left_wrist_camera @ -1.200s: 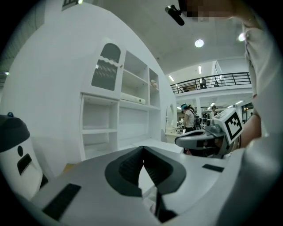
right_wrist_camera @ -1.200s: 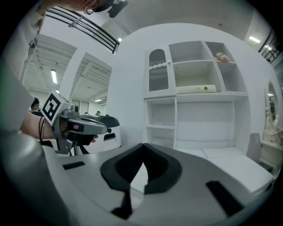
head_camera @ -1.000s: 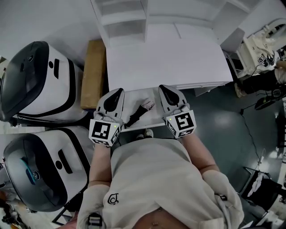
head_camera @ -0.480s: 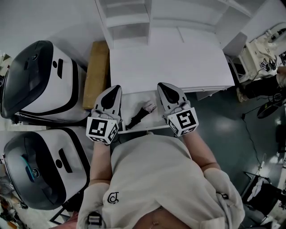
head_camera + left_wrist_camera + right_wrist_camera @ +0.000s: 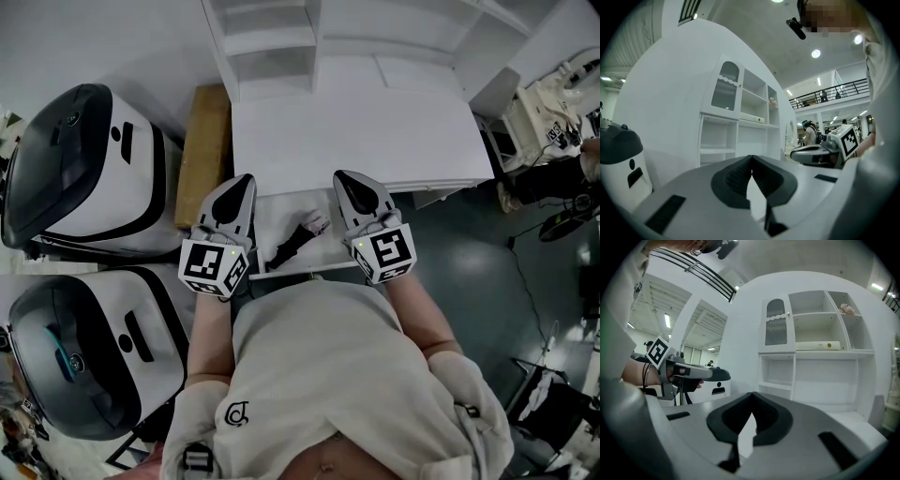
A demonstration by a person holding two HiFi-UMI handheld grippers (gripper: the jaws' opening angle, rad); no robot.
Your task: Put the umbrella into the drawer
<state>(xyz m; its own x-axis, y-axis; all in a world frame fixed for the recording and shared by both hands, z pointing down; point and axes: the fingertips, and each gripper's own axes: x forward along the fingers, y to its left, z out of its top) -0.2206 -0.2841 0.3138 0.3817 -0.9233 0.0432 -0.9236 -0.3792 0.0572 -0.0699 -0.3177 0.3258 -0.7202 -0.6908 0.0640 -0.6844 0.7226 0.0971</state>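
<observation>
Flanking the umbrella [image 5: 296, 240] in the drawer [image 5: 277, 216], the left hand-held gripper [image 5: 244, 180] and right hand-held gripper [image 5: 343, 176] are closed, empty.

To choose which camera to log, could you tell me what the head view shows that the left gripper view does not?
Only the head view: the umbrella lying in the open drawer. Only the left gripper view: the arched cupboard door and the balcony railing. Both: the left gripper, the right gripper and the white shelves.
</observation>
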